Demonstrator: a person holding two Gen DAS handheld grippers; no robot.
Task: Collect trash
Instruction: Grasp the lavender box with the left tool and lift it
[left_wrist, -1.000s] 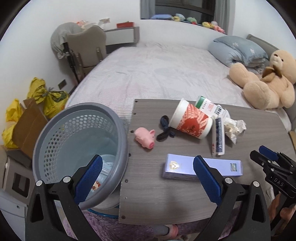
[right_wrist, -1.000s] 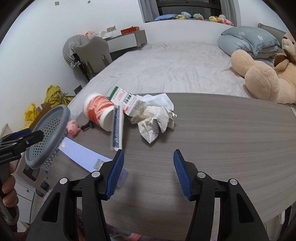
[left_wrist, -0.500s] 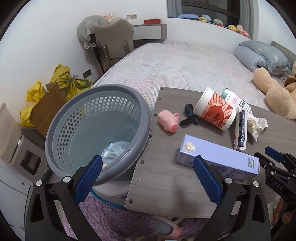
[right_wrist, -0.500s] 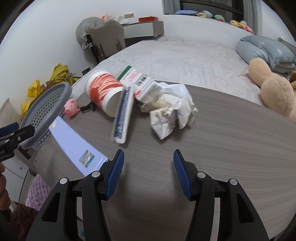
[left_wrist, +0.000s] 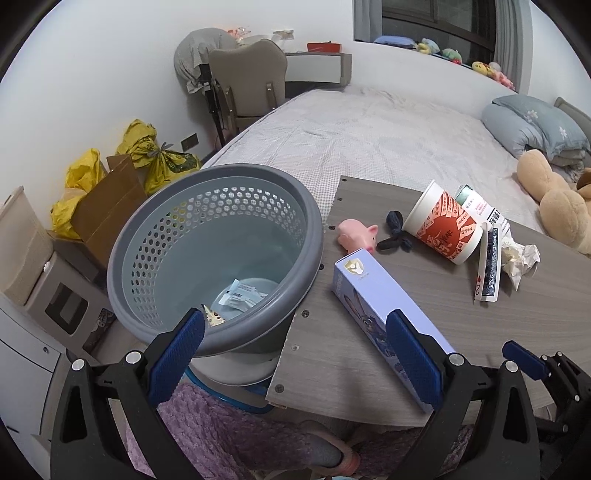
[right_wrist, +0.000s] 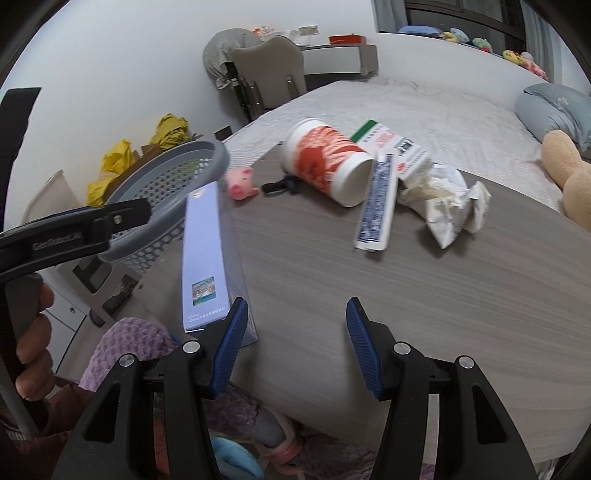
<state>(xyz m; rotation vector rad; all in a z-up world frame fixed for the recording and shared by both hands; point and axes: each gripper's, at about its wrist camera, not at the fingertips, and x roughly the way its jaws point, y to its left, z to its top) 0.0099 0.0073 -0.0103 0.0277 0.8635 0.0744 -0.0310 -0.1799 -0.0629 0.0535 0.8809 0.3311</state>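
Note:
A grey perforated bin (left_wrist: 207, 236) stands at the table's left edge with scraps in its bottom; it also shows in the right wrist view (right_wrist: 173, 173). A long lilac box (left_wrist: 384, 306) (right_wrist: 205, 254) lies near the table's front left corner. A red-and-white paper cup (left_wrist: 443, 230) (right_wrist: 328, 162) lies on its side beside a blue tube (right_wrist: 376, 201), a medicine box (right_wrist: 395, 144) and crumpled paper (right_wrist: 447, 206). My left gripper (left_wrist: 295, 358) is open, straddling the bin rim and the lilac box. My right gripper (right_wrist: 295, 343) is open and empty, just right of the lilac box's near end.
A pink toy pig (left_wrist: 356, 234) and a dark hair tie (left_wrist: 397, 232) lie on the grey wood table (right_wrist: 443, 295). A bed with a teddy bear (left_wrist: 554, 206) lies behind. Yellow bags (left_wrist: 147, 155), a cardboard box and a chair stand at the left.
Both grippers have swung left toward the bin and the lilac box. The lilac box now lies closer to both grippers. Both stay open.

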